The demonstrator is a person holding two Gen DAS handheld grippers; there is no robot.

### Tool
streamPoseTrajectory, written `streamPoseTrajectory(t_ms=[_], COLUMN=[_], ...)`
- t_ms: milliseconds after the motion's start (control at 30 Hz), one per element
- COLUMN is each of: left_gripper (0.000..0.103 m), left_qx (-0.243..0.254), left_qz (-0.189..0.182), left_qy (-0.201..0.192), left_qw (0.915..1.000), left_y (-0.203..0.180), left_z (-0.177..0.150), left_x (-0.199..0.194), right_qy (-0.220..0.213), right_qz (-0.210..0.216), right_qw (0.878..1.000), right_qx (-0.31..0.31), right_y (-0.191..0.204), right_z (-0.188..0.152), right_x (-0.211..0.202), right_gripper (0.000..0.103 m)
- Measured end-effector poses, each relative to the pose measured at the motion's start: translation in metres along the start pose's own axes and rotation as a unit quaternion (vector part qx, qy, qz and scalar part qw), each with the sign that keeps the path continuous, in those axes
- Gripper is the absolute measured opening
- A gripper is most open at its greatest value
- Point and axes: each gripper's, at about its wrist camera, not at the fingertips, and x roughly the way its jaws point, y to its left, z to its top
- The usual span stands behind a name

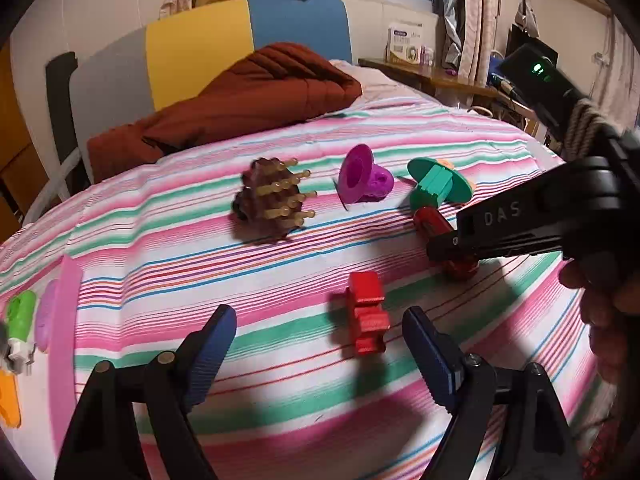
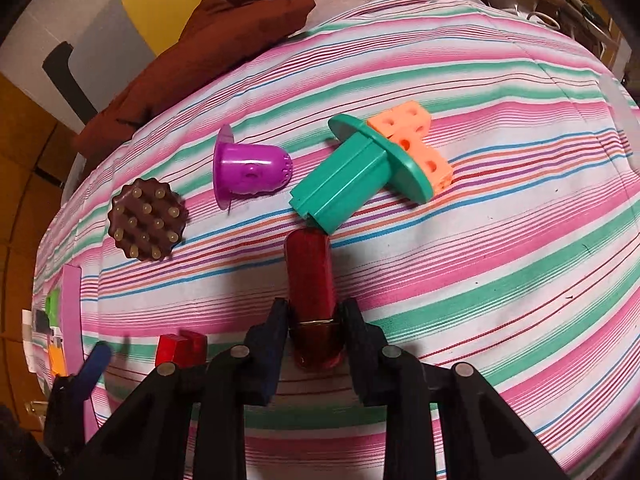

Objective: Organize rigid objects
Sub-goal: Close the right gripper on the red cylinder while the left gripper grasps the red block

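right gripper (image 2: 314,320): jaws closed on the dark red cylinder (image 2: 310,276), pads pressed against its two sides near the gold band. the cylinder lies on the striped bedsheet (image 2: 500,280), near the middle of the bed, its far end just short of the green flanged piece (image 2: 352,176). whether it is lifted off the sheet yet, cannot tell.

left gripper (image 1: 320,340): jaws apart, gripping nothing. the red block (image 1: 366,312) lies on the sheet between the two blue pads, nearer the right-hand one, neither pad touching it.

other items on the bed: brown bristle disc (image 2: 148,220), purple cup (image 2: 248,170) on its side, orange cube block (image 2: 412,140) touching the green piece on its far side. at the left edge of the bed a pink tray (image 1: 66,320) with small green and orange things beside it. brown quilt (image 1: 240,96) heaped toward the head of the bed.

step in hand, as judged: two pickups at once, the right one made, the left one lined up only.

next move likely calls for: left jaws to close square on the red block, then both pieces raised clear and carried toward the pink tray. the cylinder is round and smooth, could roll or slip in the pads; the soft sheet gives, so the left pads should go low enough to catch the block's sides.
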Motion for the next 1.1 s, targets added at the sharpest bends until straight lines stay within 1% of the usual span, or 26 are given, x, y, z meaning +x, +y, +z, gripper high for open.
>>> streamPoseTrajectory(t_ms=[67,100,167,233,300,333,433,633,767,900,1000,1100], left_gripper=[0.086,0.084,0.074,0.052,0.044,0.034,0.016,0.015,0.015,0.015,0.015,0.015], left_qx=[-0.001,0.003,0.009,0.007,0.001,-0.002,-0.007,-0.019,-0.023,-0.027,-0.03,-0.034], left_qz=[0.001,0.001,0.002,-0.009,-0.013,-0.017,-0.026,-0.037,-0.041,-0.041,-0.042,-0.041], left_qy=[-0.001,-0.003,0.004,0.021,0.021,0.018,0.012,0.002,-0.004,-0.009,-0.011,-0.012], left_qw=[1.0,1.0,1.0,0.9997,0.9997,0.9997,0.9996,0.9991,0.9989,0.9988,0.9986,0.9985], left_y=[-0.001,-0.003,-0.004,-0.003,-0.001,0.001,0.006,0.016,0.022,0.027,0.029,0.032], left_z=[0.002,0.002,0.001,0.001,-0.001,-0.001,-0.005,-0.016,-0.028,-0.037,-0.043,-0.049], left_x=[0.005,0.009,0.014,0.022,0.023,0.021,0.019,0.01,0.001,-0.007,-0.012,-0.017], right_qy=[0.0,0.0,0.0,0.0,0.001,0.001,0.002,-0.006,-0.005,-0.007,-0.003,-0.002], right_qz=[0.0,0.0,0.0,0.0,0.0,0.0,-0.007,-0.025,-0.006,-0.005,0.003,0.008], right_qw=[1.0,1.0,1.0,1.0,1.0,1.0,1.0,0.999,0.998,0.996,0.996,0.995], right_qx=[0.0,0.0,0.0,0.0,0.0,-0.001,-0.009,-0.041,-0.068,-0.094,-0.095,-0.097], right_y=[0.0,0.001,-0.001,-0.001,-0.002,-0.004,-0.002,0.007,0.019,0.029,0.03,0.029], right_z=[0.0,0.0,0.0,0.0,0.0,-0.001,-0.001,-0.003,-0.004,-0.009,-0.007,-0.013], right_x=[0.001,0.001,0.0,0.0,0.0,-0.002,-0.001,-0.002,0.001,-0.001,0.002,-0.001], right_gripper=[0.027,0.027,0.027,0.027,0.027,0.027,0.027,0.026,0.026,0.026,0.026,0.026])
